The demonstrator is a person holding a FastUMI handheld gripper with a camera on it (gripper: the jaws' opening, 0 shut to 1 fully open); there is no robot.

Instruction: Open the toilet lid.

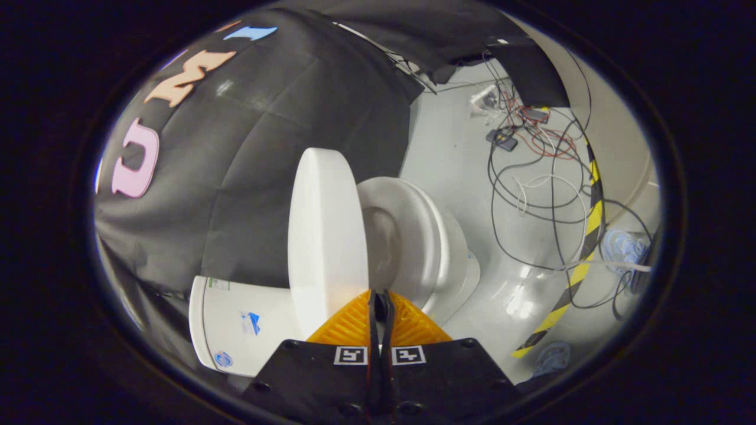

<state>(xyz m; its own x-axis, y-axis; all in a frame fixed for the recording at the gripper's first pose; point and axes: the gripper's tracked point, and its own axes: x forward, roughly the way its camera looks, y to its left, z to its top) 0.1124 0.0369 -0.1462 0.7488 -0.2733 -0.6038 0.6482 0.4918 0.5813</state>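
The white toilet lid (325, 236) stands raised, well apart from the white seat ring (422, 230) and the bowl (384, 248) beneath it. The white tank (236, 324) lies behind the lid, against the black cloth wall. My gripper (381, 295) is shut, its two fingers pressed together with nothing seen between them. The tips sit right at the lid's near edge, in front of the gap between lid and seat. Whether they touch the lid I cannot tell.
Beyond the toilet, the pale glossy floor (460, 165) carries a tangle of black, red and white cables (537, 171). A yellow-and-black hazard tape strip (582, 260) runs across it. The black cloth wall (254, 153) hangs close behind the lid and tank.
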